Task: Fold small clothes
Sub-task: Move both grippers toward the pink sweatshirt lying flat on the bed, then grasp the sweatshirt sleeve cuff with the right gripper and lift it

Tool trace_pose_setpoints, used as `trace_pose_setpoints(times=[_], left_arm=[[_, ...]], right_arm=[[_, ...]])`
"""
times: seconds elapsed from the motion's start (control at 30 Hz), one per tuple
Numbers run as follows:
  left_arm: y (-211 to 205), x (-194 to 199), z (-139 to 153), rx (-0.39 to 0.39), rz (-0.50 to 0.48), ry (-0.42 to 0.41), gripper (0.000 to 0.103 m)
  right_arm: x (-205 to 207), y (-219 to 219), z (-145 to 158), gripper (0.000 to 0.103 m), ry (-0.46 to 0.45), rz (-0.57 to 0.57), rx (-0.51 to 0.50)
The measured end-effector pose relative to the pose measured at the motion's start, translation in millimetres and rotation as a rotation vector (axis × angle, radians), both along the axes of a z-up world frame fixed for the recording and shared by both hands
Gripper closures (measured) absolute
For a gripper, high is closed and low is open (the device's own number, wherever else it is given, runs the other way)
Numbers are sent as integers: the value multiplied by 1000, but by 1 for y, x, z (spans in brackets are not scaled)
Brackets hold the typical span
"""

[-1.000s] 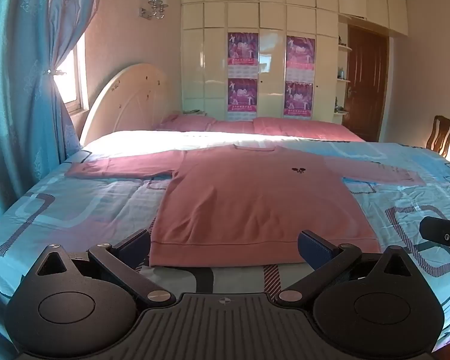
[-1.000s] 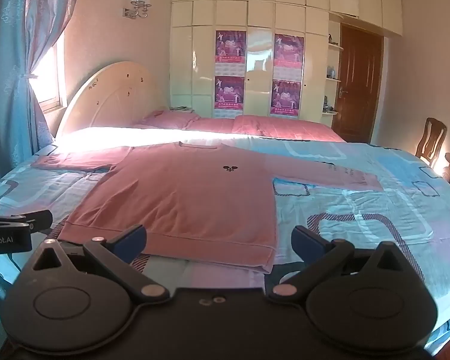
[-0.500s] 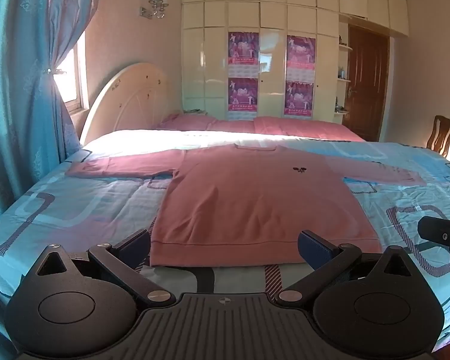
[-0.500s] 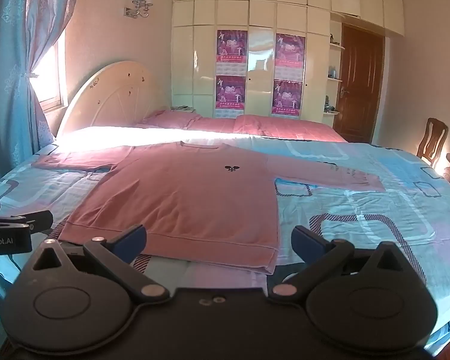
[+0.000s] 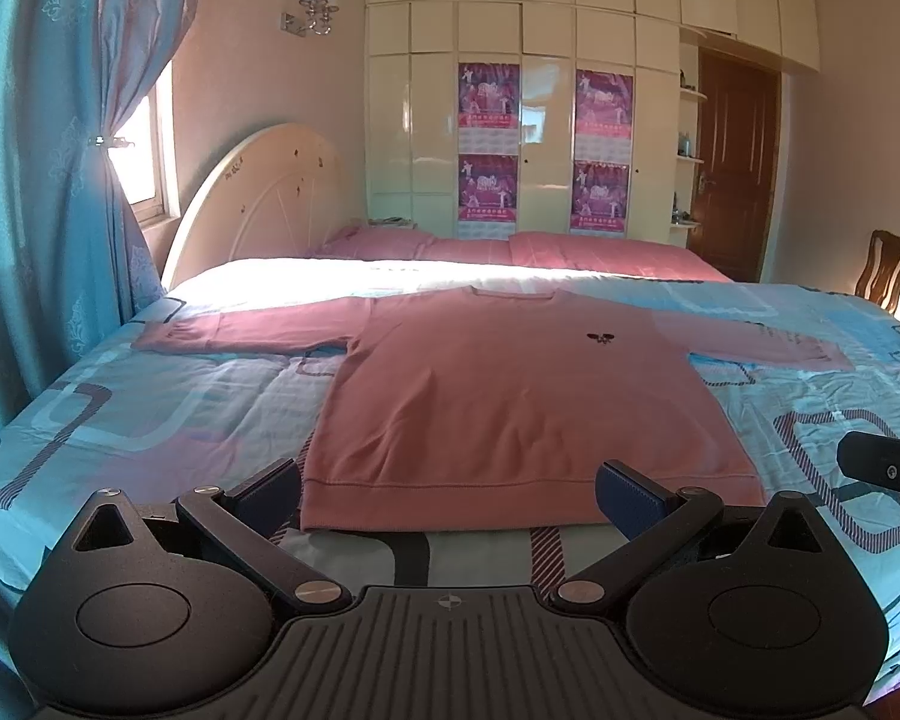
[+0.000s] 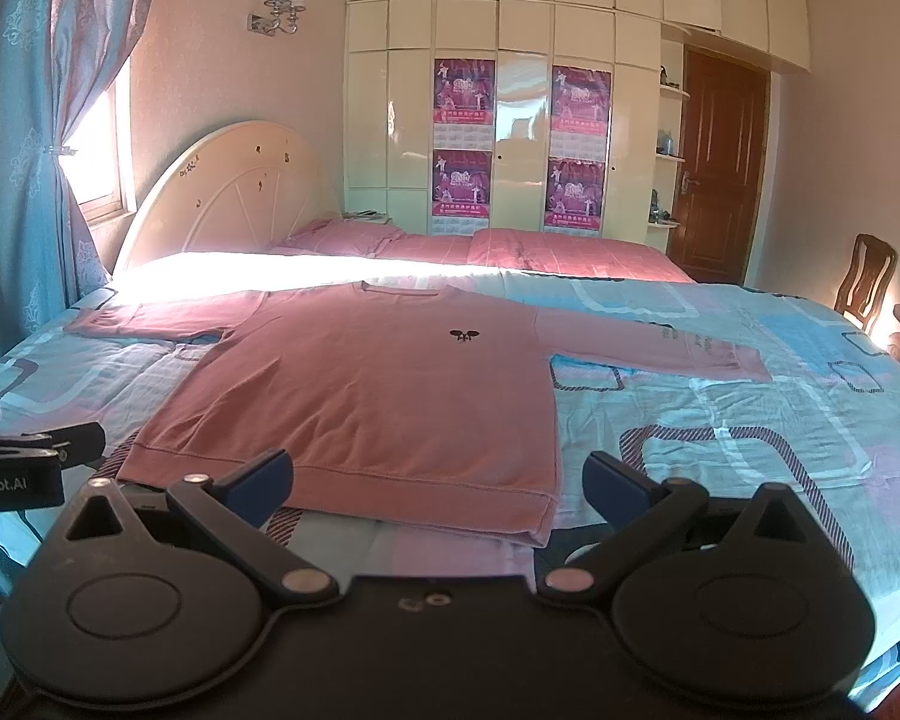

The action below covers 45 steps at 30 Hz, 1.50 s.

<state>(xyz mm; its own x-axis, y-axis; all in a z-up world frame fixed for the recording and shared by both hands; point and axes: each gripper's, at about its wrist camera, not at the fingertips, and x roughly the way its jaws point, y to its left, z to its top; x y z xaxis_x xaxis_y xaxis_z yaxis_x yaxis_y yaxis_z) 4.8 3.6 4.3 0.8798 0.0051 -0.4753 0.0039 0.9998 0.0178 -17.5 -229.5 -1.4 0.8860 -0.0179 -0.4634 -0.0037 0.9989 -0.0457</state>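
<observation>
No change noted against the frames of a second ago: bed (image 5: 150,408), pink long-sleeved sweatshirt (image 5: 510,396) and both tools in the same places. Sweatshirt flat on the patterned blue bedcover (image 6: 750,420), front up, sleeves spread, hem nearest. Right view alone: full right sleeve (image 6: 660,342) to the cuff. Left view alone: longer run of curtain (image 5: 36,180). Left hand-held gripper (image 5: 447,495) level before the hem, fingers wide apart, empty. Right hand-held gripper (image 6: 438,483) likewise spread, at the hem's right corner.
</observation>
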Motion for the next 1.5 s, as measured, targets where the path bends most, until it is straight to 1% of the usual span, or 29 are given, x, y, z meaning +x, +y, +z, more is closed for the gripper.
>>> trace_pose_setpoints(times=[0.27,0.37,0.43,0.47,0.6,0.67,0.73,0.8,0.9,1.03,1.07,1.17,1.23,1.4,1.47,1.5], left_arm=[[-2,1,-1,4,-2,6,0],[-1,6,0,11,14,-1,0],[3,11,1,-2,41,0,0],[6,14,1,-25,50,5,0],[15,32,0,-101,30,26,0],[15,41,-2,-97,28,16,0],[14,51,-3,-68,39,5,0],[13,64,-6,-73,26,3,0],[14,89,-10,-93,11,27,0],[15,128,-17,-109,25,43,0],[15,139,-18,-108,17,44,0],[11,168,-21,-68,14,35,0],[10,186,-22,-86,1,27,0],[5,231,-21,-67,-43,11,0],[4,249,-21,-68,-54,13,0],[5,257,-21,-77,-64,21,0]], right_arm=[[6,-1,-3,1,4,-6,12],[11,-3,-4,1,2,-17,17],[15,-5,-5,1,0,-29,20],[17,-5,-5,1,-3,-37,21],[30,-14,-5,1,-17,-73,30],[38,-18,-6,1,-22,-84,32],[47,-22,-8,1,-26,-94,41],[58,-26,-10,3,-25,-103,52],[76,-29,-13,6,-26,-114,55],[105,-32,-15,10,-23,-124,57],[112,-33,-15,10,-24,-128,54],[138,-37,-16,12,-24,-141,55],[155,-42,-17,17,-23,-154,63],[189,-54,-14,18,-39,-197,87],[204,-58,-15,22,-47,-218,90],[211,-60,-15,27,-47,-229,90]])
